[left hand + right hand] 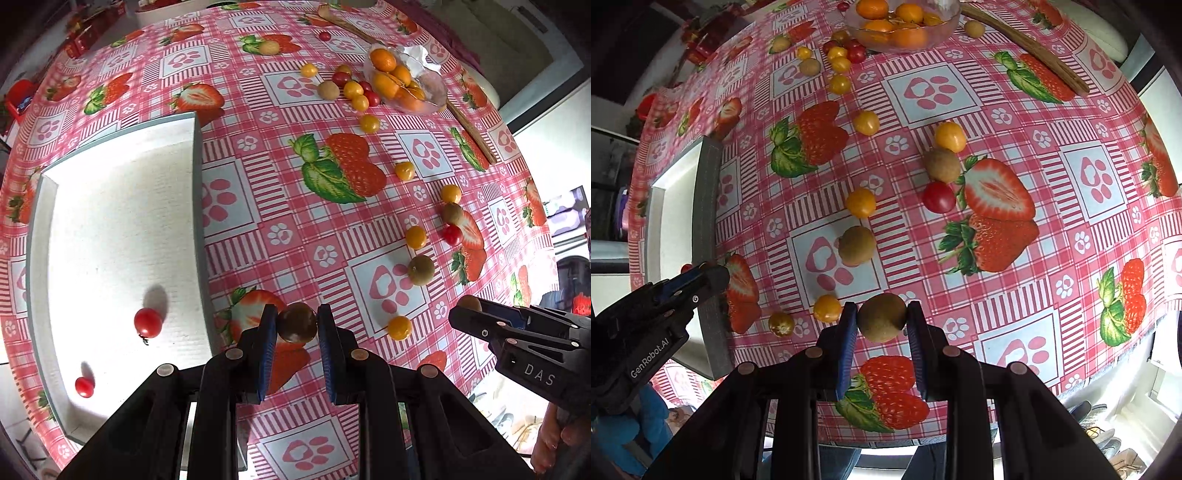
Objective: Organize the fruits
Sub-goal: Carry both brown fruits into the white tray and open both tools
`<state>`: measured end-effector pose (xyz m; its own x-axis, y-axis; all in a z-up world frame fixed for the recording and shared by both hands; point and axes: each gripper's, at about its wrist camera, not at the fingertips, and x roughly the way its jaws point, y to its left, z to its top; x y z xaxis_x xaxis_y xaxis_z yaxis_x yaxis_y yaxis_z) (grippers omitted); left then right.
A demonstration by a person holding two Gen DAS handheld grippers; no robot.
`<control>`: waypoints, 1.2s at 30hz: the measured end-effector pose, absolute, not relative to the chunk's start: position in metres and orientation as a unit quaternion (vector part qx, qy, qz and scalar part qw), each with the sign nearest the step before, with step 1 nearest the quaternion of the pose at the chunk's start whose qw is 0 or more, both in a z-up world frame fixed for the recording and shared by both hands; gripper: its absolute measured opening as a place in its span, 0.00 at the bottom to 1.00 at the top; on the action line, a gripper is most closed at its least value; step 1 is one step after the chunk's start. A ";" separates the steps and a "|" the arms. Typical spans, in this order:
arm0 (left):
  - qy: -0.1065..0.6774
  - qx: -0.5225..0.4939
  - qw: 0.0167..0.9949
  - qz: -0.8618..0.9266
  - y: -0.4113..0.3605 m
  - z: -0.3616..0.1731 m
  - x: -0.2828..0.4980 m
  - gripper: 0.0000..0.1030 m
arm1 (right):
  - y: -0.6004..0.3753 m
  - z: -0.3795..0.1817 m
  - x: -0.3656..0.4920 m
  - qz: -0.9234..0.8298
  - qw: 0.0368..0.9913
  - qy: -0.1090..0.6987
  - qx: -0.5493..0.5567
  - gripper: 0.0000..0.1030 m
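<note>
left gripper clamped a dark tomato; right gripper clamped a kiwi. advised releasing low inside white tray.

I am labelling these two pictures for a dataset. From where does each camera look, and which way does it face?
Left wrist: on the left gripper, facing steeply down at the white tray; its fingers pinch a dark round fruit, and the right gripper enters at right.
Right wrist: on the right gripper, facing down at the tablecloth; it pinches a brown fruit, and the left gripper enters at left.
Shared: tray, bowl of oranges, scattered fruit.
</note>
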<state>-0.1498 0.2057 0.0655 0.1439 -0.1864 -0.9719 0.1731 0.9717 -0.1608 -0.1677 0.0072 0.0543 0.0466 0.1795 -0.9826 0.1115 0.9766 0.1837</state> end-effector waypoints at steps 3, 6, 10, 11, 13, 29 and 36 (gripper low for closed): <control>0.638 -0.017 0.763 -0.102 0.226 0.070 -0.151 0.23 | 0.027 0.058 -0.161 0.040 0.718 0.689 0.093 0.29; 0.634 -0.033 0.768 -0.081 0.251 0.073 -0.153 0.23 | 0.049 0.061 -0.155 0.057 0.719 0.688 0.079 0.29; 0.629 -0.050 0.774 -0.054 0.284 0.075 -0.156 0.23 | 0.080 0.065 -0.146 0.081 0.721 0.685 0.061 0.29; 0.628 -0.054 0.775 -0.047 0.292 0.075 -0.157 0.23 | 0.088 0.066 -0.144 0.087 0.721 0.685 0.057 0.29; 0.626 -0.061 0.777 -0.034 0.308 0.076 -0.159 0.23 | 0.105 0.067 -0.140 0.098 0.722 0.684 0.047 0.29; 0.613 -0.101 0.782 0.046 0.393 0.063 -0.158 0.23 | 0.220 0.066 -0.116 0.180 0.712 0.678 -0.030 0.29; 0.621 -0.084 0.777 0.055 0.398 0.042 -0.151 0.23 | 0.253 0.049 -0.103 0.191 0.702 0.684 -0.059 0.29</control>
<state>-0.1514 0.3984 0.0425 0.2216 -0.0181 -0.9750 -0.1899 0.9799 -0.0613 -0.1030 0.2531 0.0493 -0.0086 0.1879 -0.9821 -0.3491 0.9198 0.1791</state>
